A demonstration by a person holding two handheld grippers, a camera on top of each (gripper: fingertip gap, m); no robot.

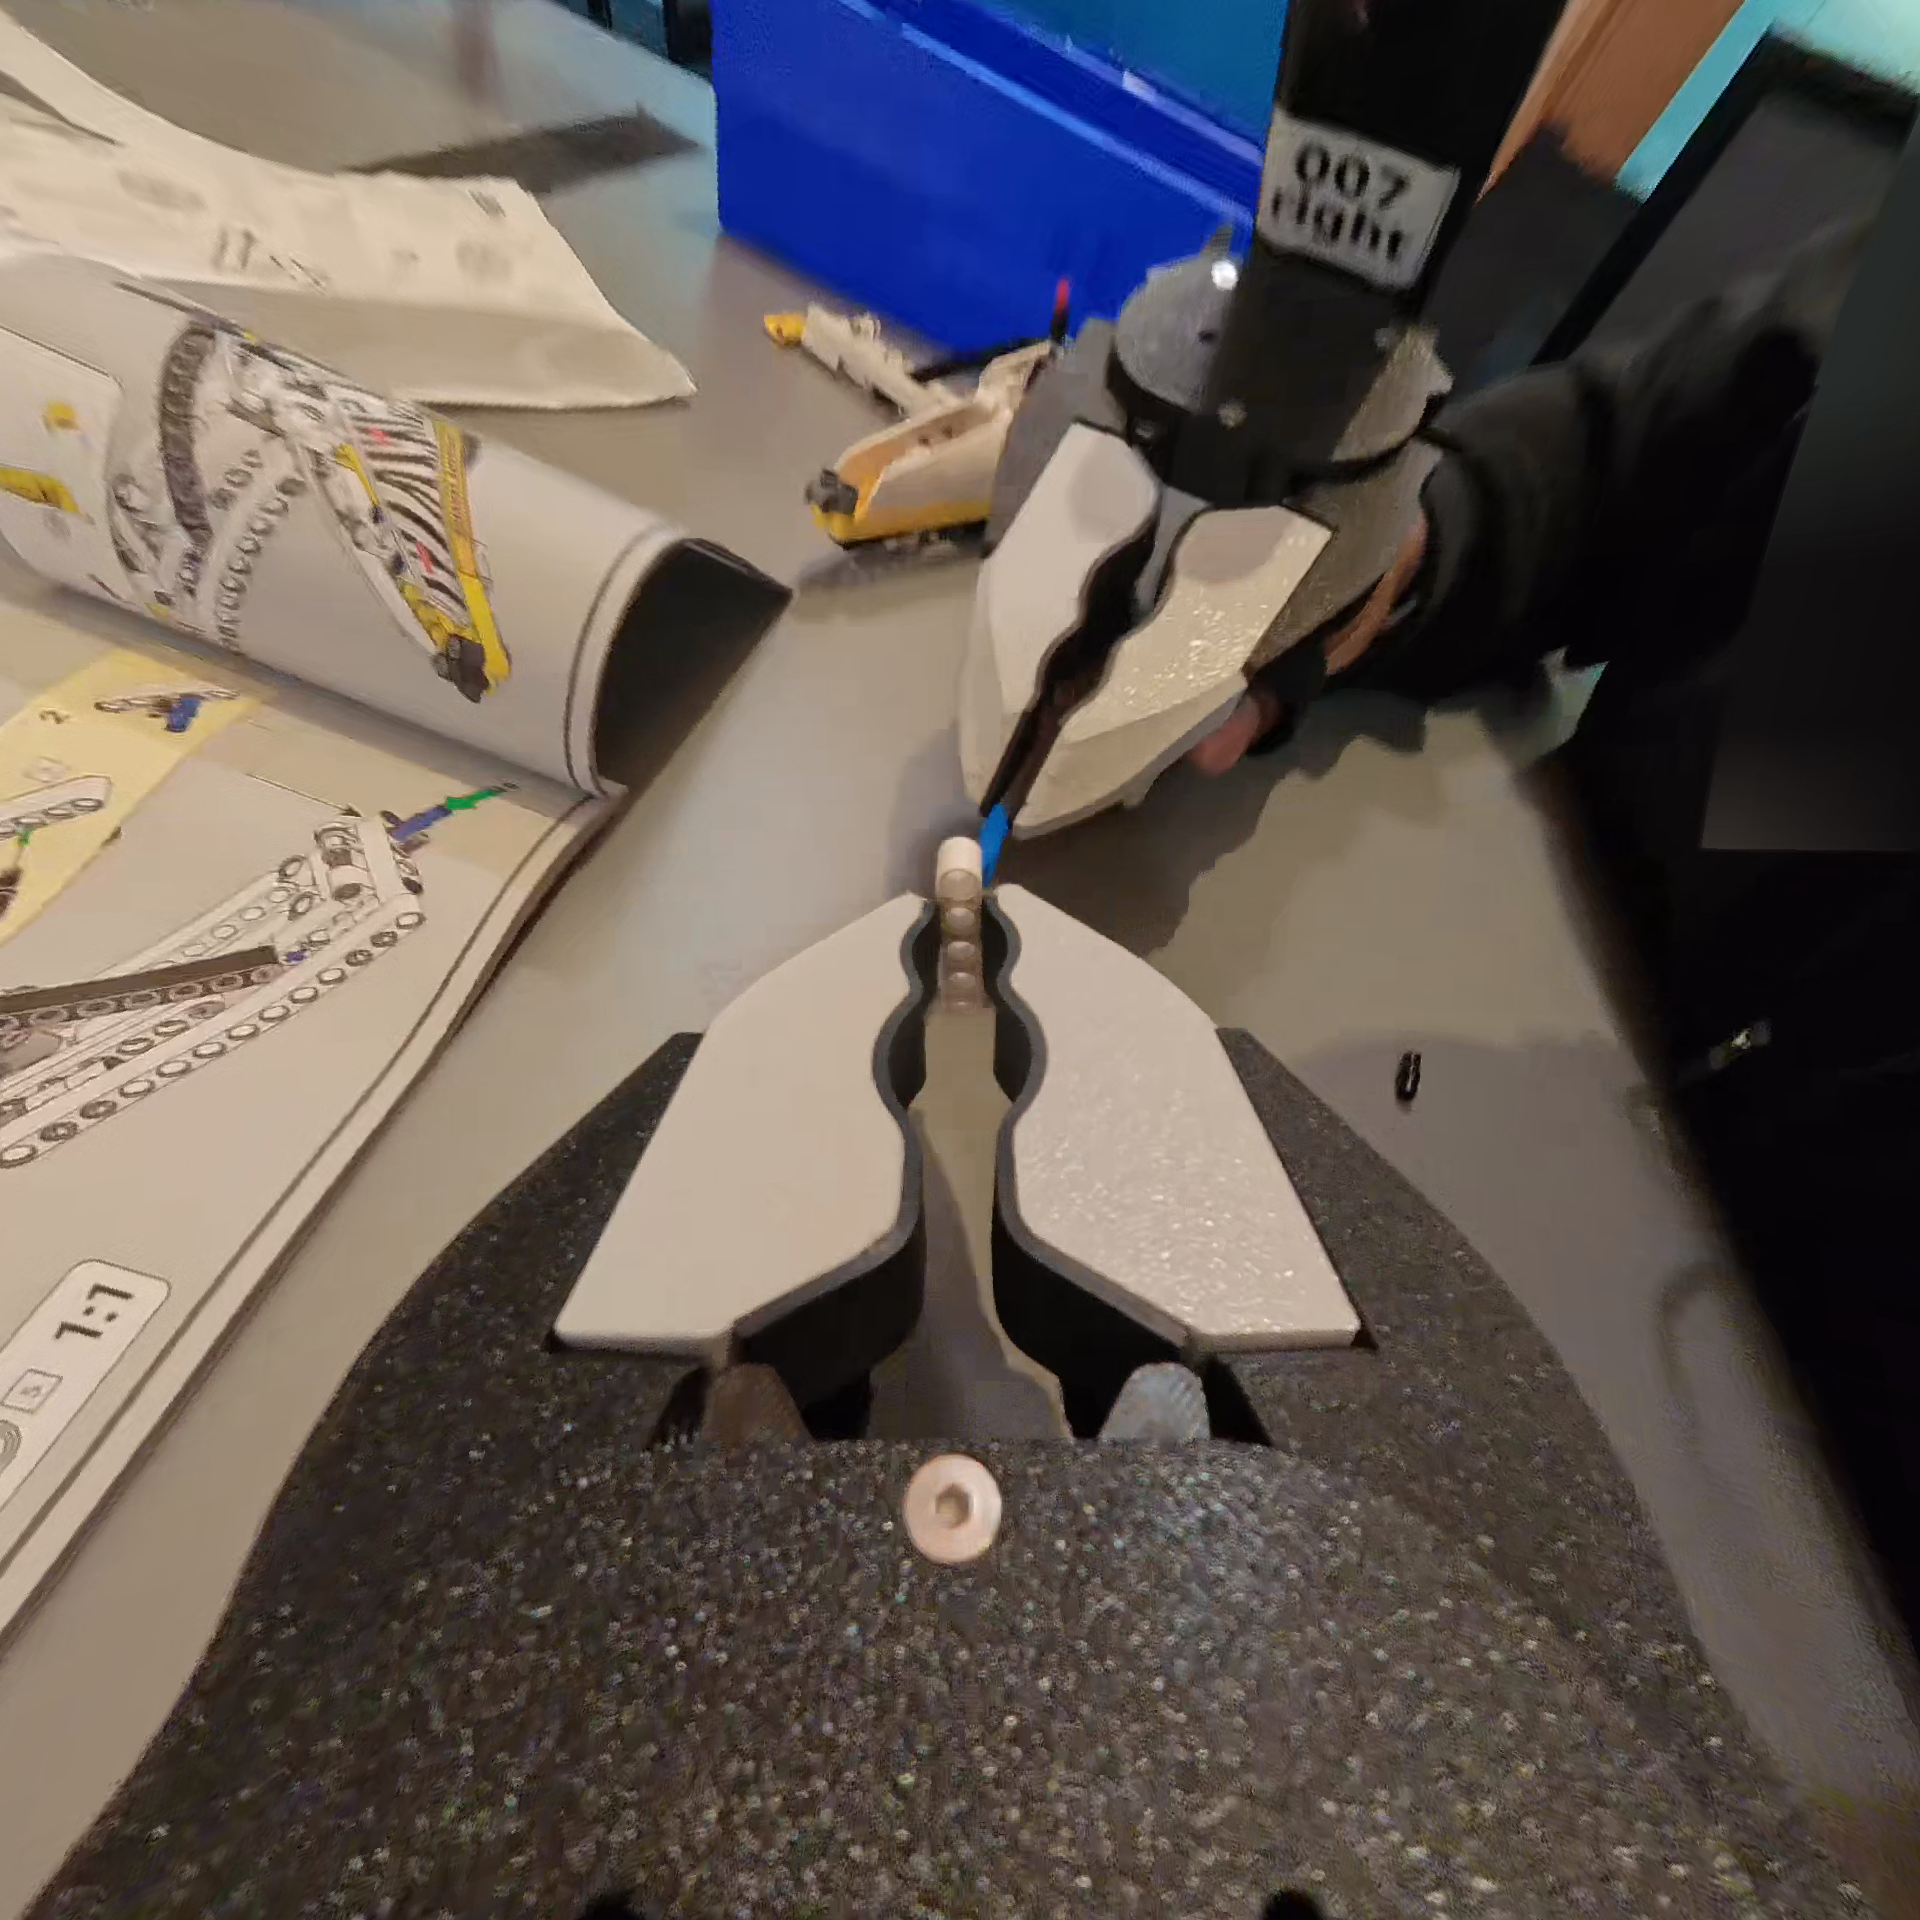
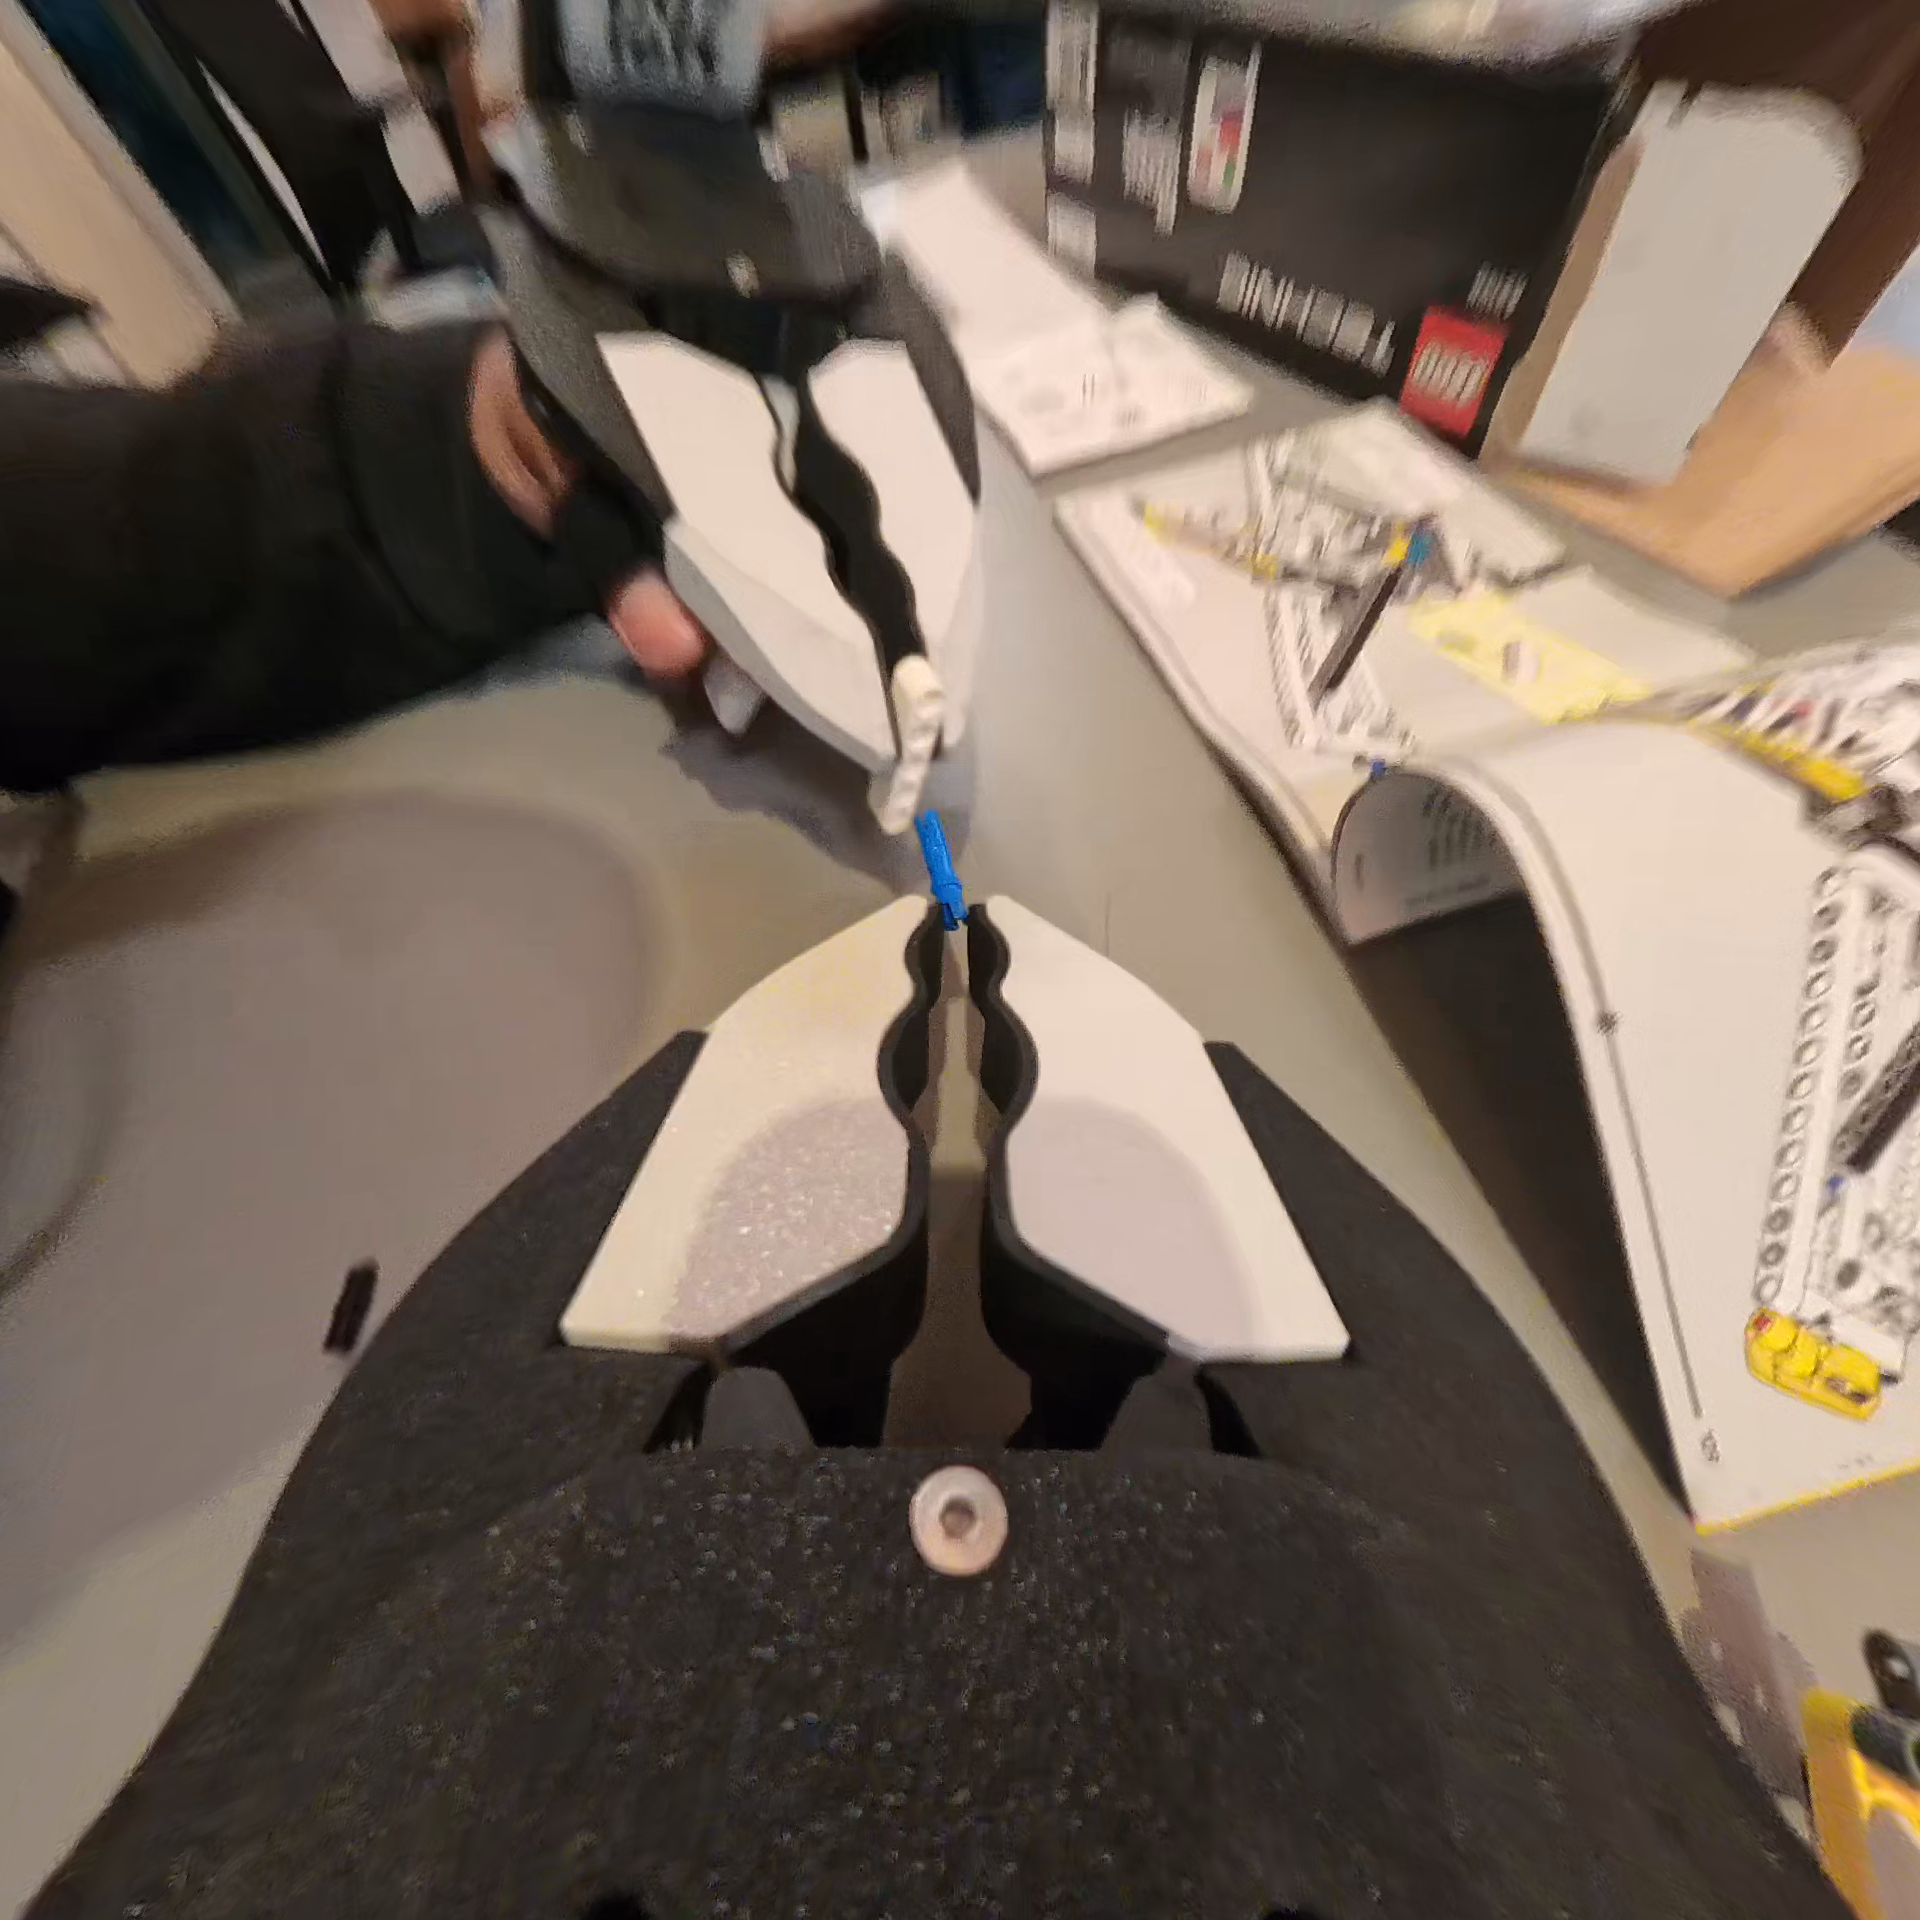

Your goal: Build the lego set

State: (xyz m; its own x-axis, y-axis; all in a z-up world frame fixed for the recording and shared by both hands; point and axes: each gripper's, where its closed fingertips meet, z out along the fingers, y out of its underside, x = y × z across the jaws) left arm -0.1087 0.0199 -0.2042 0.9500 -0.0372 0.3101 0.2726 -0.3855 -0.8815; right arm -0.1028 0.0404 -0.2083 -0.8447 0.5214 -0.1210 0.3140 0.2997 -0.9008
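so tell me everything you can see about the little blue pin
The blue pin is a short, slim plastic peg with a raised collar near one end and a slotted tip. The right gripper pinches its collar end between its fingertips, so most of it sticks out forward. Its free tip points at the end of the white beam with holes held in the left gripper, almost touching.

Seen from the left wrist view, the open instruction booklet [image 1: 260, 935] lies on the desk [image 1: 790, 748]. To the booklet's right the left hand-held gripper [image 1: 961, 914] meets the right hand-held gripper [image 1: 997, 821]. Behind the booklet lie loose sheets [image 1: 343, 260], a part-built model [image 1: 914, 457] and, farther right, a bin [image 1: 966, 156].
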